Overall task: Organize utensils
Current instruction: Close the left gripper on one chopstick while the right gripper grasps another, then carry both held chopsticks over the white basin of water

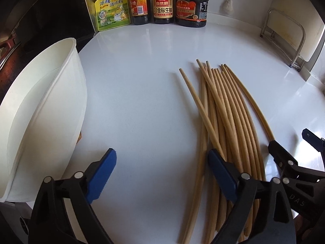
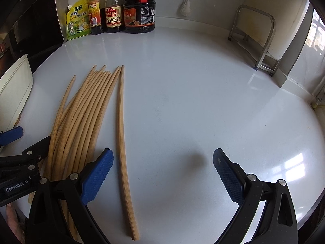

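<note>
Wooden chopsticks (image 1: pixel 227 122) fanned in a loose pile on the white counter (image 1: pixel 142 81), tips toward the sauce bottles (image 1: pixel 170 2) at the back wall, seemingly laid out for gathering into the white container (image 1: pixel 40 111) tilted at the left edge. Left gripper (image 1: pixel 162 174) low over the pile's near end, jaws wide and empty, right pad just above the sticks. Right gripper (image 2: pixel 162 174) likewise spread wide, holding nothing, one stray chopstick (image 2: pixel 121 132) lying between its fingers.

White glossy countertop (image 2: pixel 182 101), window (image 2: pixel 316 32) at right
</note>
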A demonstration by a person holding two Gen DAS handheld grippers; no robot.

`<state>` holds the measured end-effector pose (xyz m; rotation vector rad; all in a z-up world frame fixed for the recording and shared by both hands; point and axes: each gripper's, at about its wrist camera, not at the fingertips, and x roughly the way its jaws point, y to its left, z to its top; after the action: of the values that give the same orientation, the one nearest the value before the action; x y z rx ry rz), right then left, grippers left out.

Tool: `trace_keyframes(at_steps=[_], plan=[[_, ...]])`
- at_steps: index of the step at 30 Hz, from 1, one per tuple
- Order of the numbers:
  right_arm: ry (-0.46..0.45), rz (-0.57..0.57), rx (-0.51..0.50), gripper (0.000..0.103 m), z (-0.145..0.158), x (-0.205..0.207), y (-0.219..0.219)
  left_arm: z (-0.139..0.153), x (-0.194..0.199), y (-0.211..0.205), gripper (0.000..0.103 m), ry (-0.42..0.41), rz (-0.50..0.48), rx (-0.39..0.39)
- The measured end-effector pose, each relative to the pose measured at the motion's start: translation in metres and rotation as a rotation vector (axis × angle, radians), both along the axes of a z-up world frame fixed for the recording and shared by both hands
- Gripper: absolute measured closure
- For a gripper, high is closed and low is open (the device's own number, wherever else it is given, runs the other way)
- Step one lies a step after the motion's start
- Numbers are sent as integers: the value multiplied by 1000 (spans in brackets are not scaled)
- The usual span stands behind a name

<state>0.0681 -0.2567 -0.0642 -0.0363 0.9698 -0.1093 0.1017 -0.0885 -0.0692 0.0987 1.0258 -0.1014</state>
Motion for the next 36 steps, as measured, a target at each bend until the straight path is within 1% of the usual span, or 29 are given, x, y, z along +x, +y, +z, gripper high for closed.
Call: trace_keyframes(at_steps=[1, 2, 3, 4, 5, 7, 8, 10, 11, 12, 13, 14, 15, 17, 21, 26, 31, 36], plan=[[-7, 4, -10, 9, 0, 1, 2, 1, 2, -2, 26, 3, -7, -10], [-11, 6, -18, 9, 0, 2, 3, 1, 3, -5, 29, 3, -14, -17], [-13, 8, -23, 9, 0, 3, 4, 2, 4, -8, 36, 2, -24, -21], [-13, 10, -23, 11, 1, 4, 4, 3, 5, -11, 42, 0, -33, -22], [-17, 17, -12, 14, 1, 4, 3, 3, 5, -14, 45, -2, -42, -24], [-19, 21, 23, 30, 2, 6, 2, 4, 6, -19, 58, -3, -58, -31], [-18, 22, 37, 34, 2, 7, 2, 5, 6, -21, 61, -5, -67, -30], [-20, 36, 49, 49, 4, 9, 2, 6, 4, -25, 78, -7, -85, -31], [-22, 42, 49, 53, 4, 9, 4, 6, 4, -26, 82, -8, -91, -31], [-22, 49, 48, 60, 4, 10, 5, 6, 3, -27, 90, -7, -96, -33], [-21, 58, 50, 72, 5, 10, 6, 6, 3, -28, 95, -4, -100, -36], [-20, 65, 46, 80, 6, 10, 7, 6, 4, -28, 95, -2, -101, -39], [-18, 68, 34, 96, 6, 10, 8, 6, 5, -27, 95, 0, -102, -43], [-23, 63, 38, 96, 5, 10, 6, 7, 7, -24, 96, 4, -103, -51], [-25, 26, 132, 97, 6, 11, -9, 7, 17, -14, 96, 28, -91, -94], [-29, -3, 226, 97, 6, 8, -25, 10, 26, -2, 96, 46, -66, -125], [-33, -6, 321, 97, 5, 6, -33, 25, 15, 1, 96, 38, -83, -169], [-55, 17, 347, 97, 12, 2, -28, 42, 5, 2, 96, 28, -100, -205]])
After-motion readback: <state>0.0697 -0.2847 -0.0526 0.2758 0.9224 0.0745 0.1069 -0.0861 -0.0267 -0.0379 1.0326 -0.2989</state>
